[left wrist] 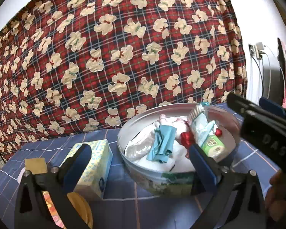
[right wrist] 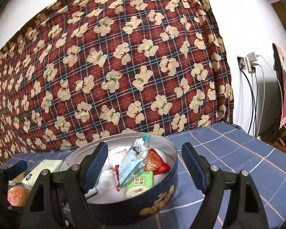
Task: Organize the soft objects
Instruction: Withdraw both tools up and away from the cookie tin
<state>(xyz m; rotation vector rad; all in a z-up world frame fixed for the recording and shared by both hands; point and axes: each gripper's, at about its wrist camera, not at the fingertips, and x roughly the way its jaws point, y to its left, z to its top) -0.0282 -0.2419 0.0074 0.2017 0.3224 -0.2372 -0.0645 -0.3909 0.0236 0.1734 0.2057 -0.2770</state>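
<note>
The left gripper (left wrist: 139, 164) is spread wide and holds nothing; the round cookie tin (left wrist: 162, 181) sits between its fingers, nearer the right one. The right gripper (right wrist: 145, 168) gapes empty too (its left finger over the tin's rim). Inside, the cotton swab packet (right wrist: 132, 164) leans lengthwise away from the jaws, beside the teal cloth (left wrist: 162, 143).

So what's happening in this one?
A person holds two tongs over a blue checked tablecloth. A round cookie tin is already filled with soft things: white cloths, a blue cloth, a green tissue pack and a cotton swab packet. Both the left tongs and right tongs are open and empty. A tissue box sits beside the tin.
</note>
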